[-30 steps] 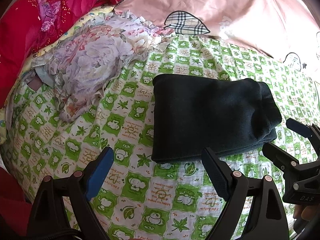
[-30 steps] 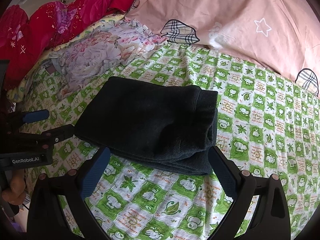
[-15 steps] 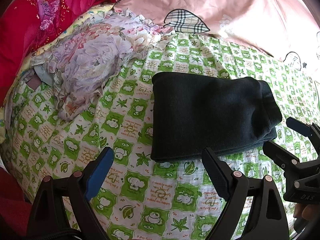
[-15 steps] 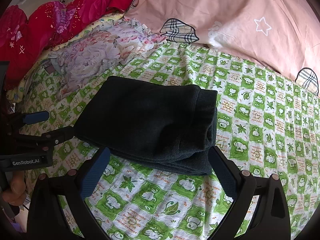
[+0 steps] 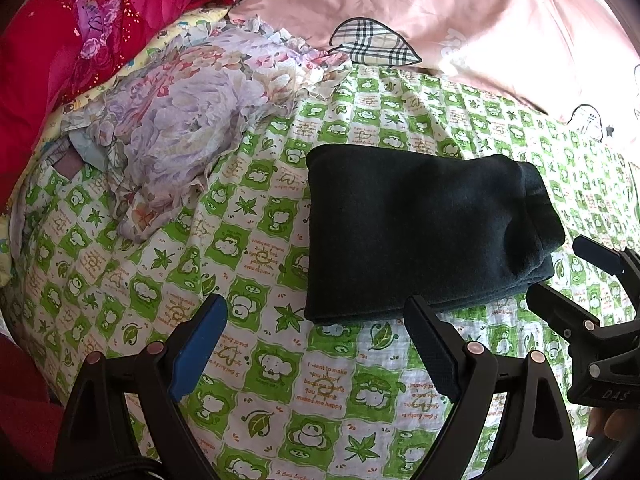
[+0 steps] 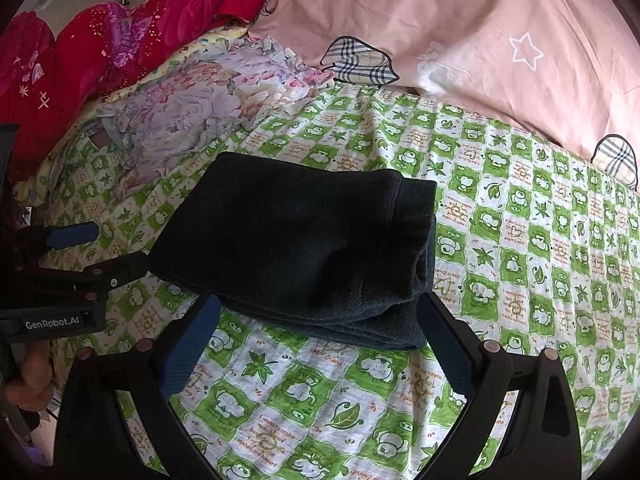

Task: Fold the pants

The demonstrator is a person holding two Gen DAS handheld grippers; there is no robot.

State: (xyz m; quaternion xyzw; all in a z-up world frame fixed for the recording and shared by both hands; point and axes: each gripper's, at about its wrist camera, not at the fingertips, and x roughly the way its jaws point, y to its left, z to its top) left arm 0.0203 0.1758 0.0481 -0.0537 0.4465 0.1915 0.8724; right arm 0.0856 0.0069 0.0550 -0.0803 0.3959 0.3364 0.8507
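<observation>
The dark pants [image 5: 424, 228] lie folded into a thick rectangle on the green-and-white checked sheet [image 5: 240, 248]; they also show in the right wrist view [image 6: 304, 248]. My left gripper [image 5: 316, 320] is open and empty, just in front of the pants' near left corner. My right gripper [image 6: 320, 316] is open and empty, its jaws standing either side of the pants' near edge. In the left wrist view the right gripper [image 5: 568, 276] sits at the pants' right end. In the right wrist view the left gripper [image 6: 108, 248] sits at their left corner.
A crumpled floral cloth [image 5: 180, 120] lies left of the pants. A red quilt [image 5: 80, 28] is piled at the far left. A pink duvet [image 6: 460, 28] with plaid patches covers the far side. The checked sheet [image 6: 540, 240] spreads right of the pants.
Both grippers have drawn back slightly toward me; the pants appear a little farther away. Both stay open and the pants have not moved.
</observation>
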